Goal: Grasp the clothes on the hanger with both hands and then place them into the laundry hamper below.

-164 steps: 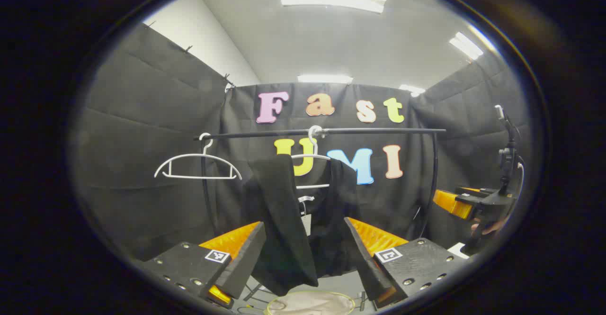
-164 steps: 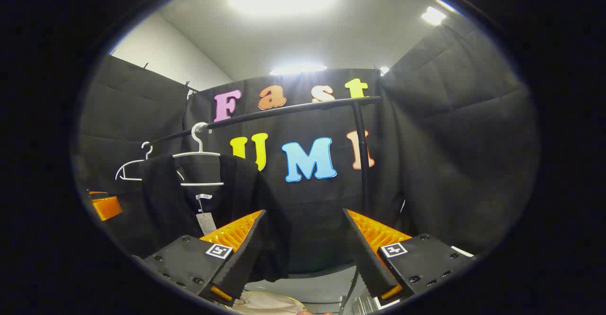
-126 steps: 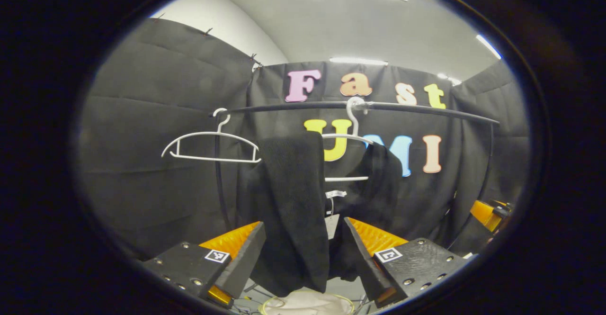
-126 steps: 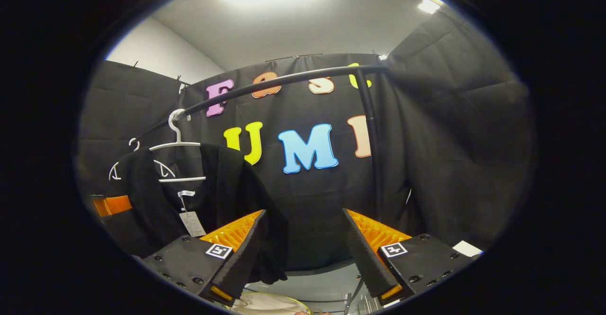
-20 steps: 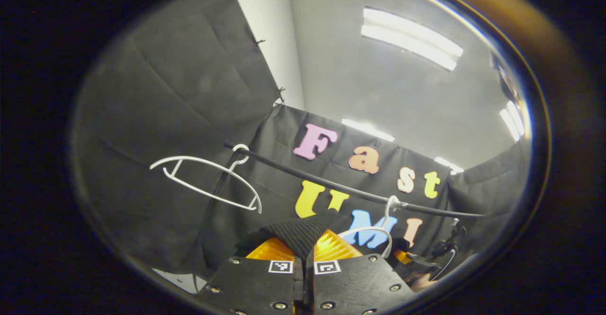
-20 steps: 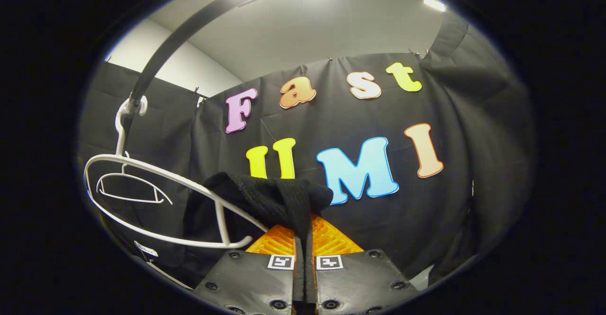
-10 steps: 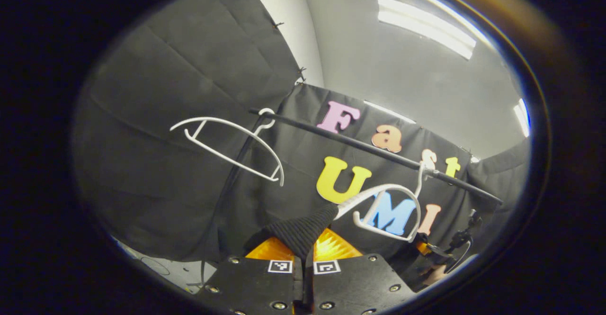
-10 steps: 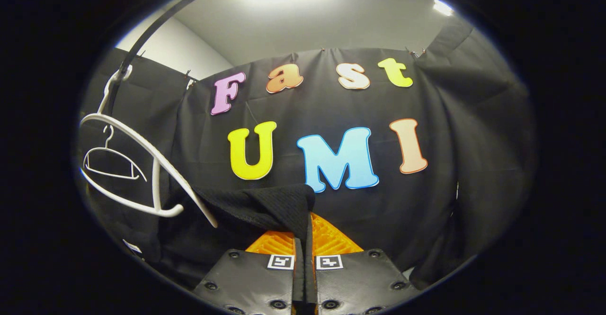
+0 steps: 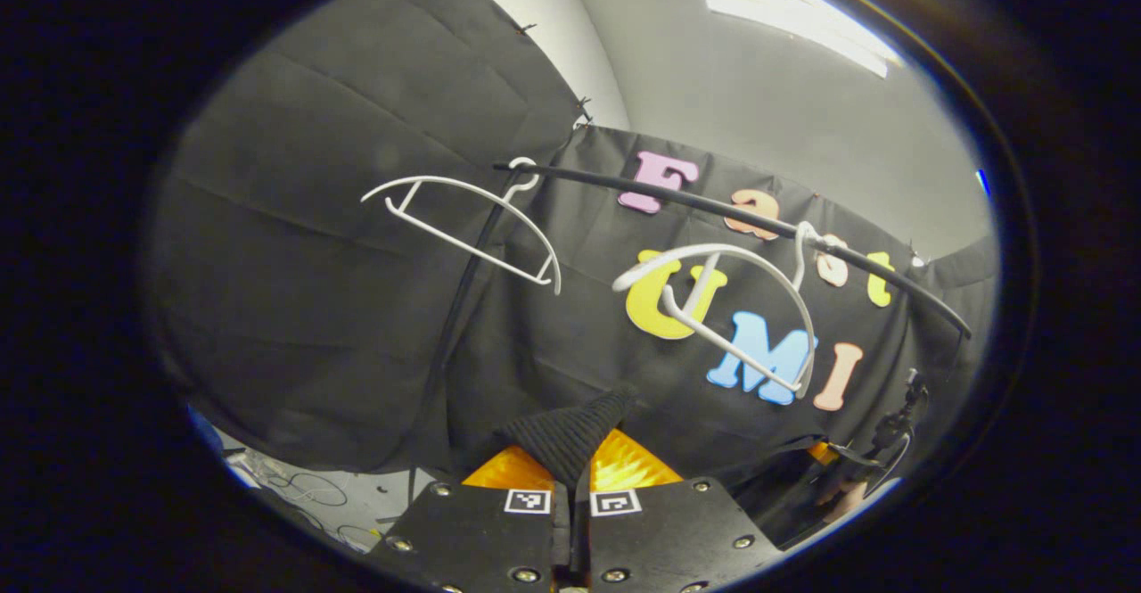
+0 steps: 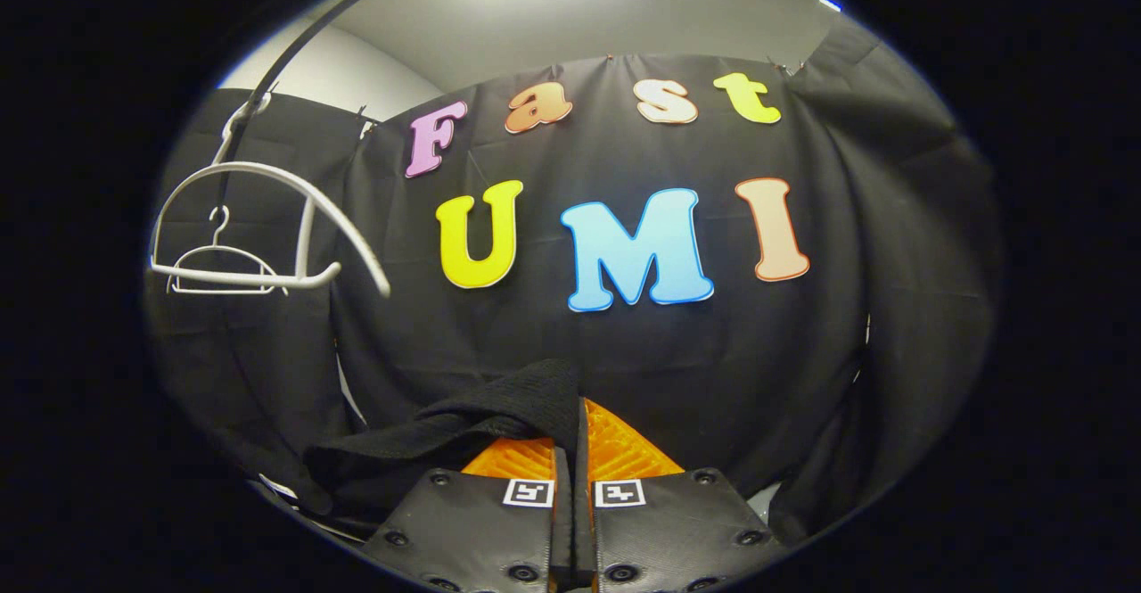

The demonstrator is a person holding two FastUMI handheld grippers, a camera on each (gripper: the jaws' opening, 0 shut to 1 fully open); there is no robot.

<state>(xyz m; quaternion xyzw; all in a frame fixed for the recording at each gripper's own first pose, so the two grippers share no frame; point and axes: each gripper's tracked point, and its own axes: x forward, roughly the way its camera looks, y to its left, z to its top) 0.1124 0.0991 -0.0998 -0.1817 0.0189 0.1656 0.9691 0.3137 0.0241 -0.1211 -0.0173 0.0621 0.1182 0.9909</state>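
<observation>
Nearest to the camera, the left gripper [image 9: 571, 486] was seen closed, with a peak of the black garment [image 9: 567, 432] clamped between its two fingers. In the right gripper view the right gripper [image 10: 571, 473] was closed in the same manner on another fold of the same knitted cloth, which hung down to the left of its fingers in loose layers. The garment was therefore held at two points and was off the hanger; it hung below and in front of both grippers.

The cloth was judged to be soft, limp and light, with a ribbed texture that should not slip easily between the pads. As it cannot keep any shape, a deep pinch on a thick fold, one at each shoulder, was considered the suitable hold.

Farther ahead and above the left gripper, the nearer white hanger [image 9: 722, 303] was seen bare and tilted on the black rail [image 9: 713, 210]. Beyond it, to the upper left, the second white hanger [image 9: 463, 223] hung bare as well.

By count: one garment, two hangers, one rail, two grippers. The laundry hamper could not be located in these views.
</observation>
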